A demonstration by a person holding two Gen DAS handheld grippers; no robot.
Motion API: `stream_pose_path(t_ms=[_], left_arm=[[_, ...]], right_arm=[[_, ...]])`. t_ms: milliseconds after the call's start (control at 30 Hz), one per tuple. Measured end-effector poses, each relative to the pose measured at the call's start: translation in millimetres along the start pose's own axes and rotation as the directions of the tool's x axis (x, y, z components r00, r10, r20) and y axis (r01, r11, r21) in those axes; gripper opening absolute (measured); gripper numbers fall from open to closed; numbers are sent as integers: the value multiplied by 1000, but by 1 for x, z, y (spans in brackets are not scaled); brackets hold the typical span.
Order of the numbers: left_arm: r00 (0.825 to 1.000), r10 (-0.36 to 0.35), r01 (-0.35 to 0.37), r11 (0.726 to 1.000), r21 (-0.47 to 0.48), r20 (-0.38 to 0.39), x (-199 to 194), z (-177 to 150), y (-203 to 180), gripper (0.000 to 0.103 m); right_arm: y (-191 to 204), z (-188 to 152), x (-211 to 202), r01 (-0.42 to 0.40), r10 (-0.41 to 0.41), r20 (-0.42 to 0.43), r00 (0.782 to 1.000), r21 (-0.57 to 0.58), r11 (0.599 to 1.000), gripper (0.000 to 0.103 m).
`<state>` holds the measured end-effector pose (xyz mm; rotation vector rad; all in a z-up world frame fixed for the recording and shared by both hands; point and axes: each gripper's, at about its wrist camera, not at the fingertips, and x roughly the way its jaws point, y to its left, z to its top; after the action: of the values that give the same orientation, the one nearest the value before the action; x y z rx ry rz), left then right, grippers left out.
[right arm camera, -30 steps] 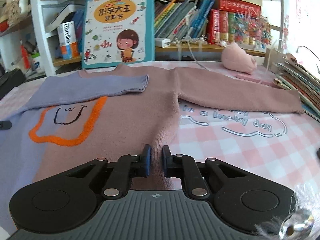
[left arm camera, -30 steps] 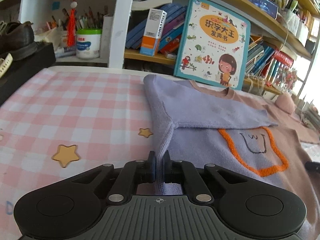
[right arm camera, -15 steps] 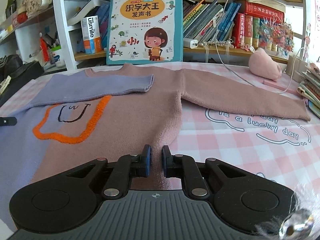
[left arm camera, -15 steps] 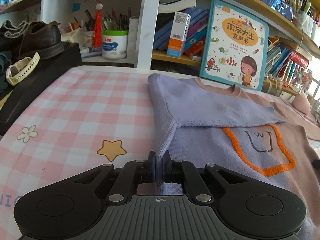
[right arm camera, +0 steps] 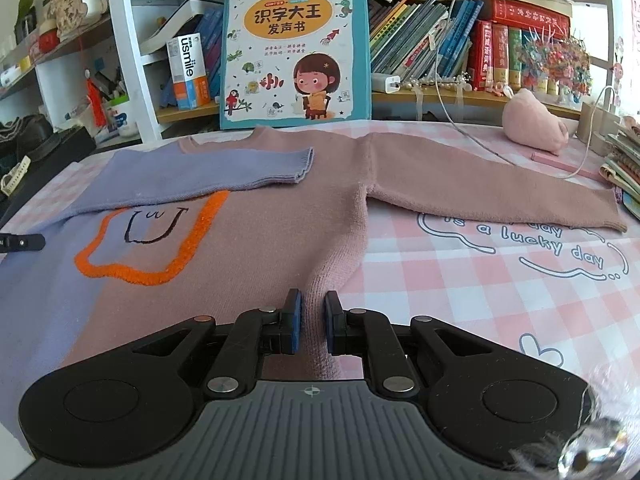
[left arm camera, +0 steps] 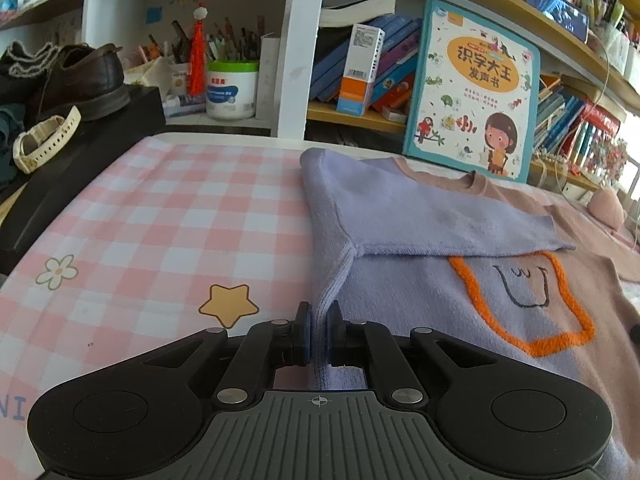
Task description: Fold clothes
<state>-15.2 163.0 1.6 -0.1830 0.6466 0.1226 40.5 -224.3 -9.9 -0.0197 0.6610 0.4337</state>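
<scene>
You have the lilac-and-dusty-pink knit sweater (right arm camera: 256, 236) lying flat on the pink checked tablecloth (left arm camera: 160, 216), collar toward the bookshelf, hem toward you, long axis running away from you. Your left gripper (left arm camera: 318, 334) is clamped on the lilac side edge, your right gripper (right arm camera: 312, 326) on the pink side edge. The lilac sleeve (right arm camera: 208, 176) is folded in; the pink sleeve (right arm camera: 492, 196) lies stretched out sideways. Next, likely, you must fold that sleeve across.

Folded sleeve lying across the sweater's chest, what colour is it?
Lavender purple. The folded sleeve shows best in the right wrist view, against the dusty pink body.
</scene>
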Motion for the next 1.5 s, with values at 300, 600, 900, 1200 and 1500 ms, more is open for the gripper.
stream_pose_path(t_ms=[300,600,900,1200,1500], left_arm=[[997,72,-76,991,112,35,-13,1,-17,29],[987,2,-31,984,176,160,-45,13,-42,70],[975,-155,110,957,268,156,-34,10,-88,82],[968,-207,155,939,308,140,-21,0,-103,88],[971,-200,145,927,346,128,-16,-10,-104,91]], right_arm=[[4,-1,-1,47,-46,18,999,-42,998,30],[-8,3,-13,75,-76,86,993,16,997,68],[-23,5,-28,126,-134,122,983,66,990,78],[-45,8,-40,233,-242,142,960,78,969,80],[-83,20,-41,320,-332,163,929,94,943,81]])
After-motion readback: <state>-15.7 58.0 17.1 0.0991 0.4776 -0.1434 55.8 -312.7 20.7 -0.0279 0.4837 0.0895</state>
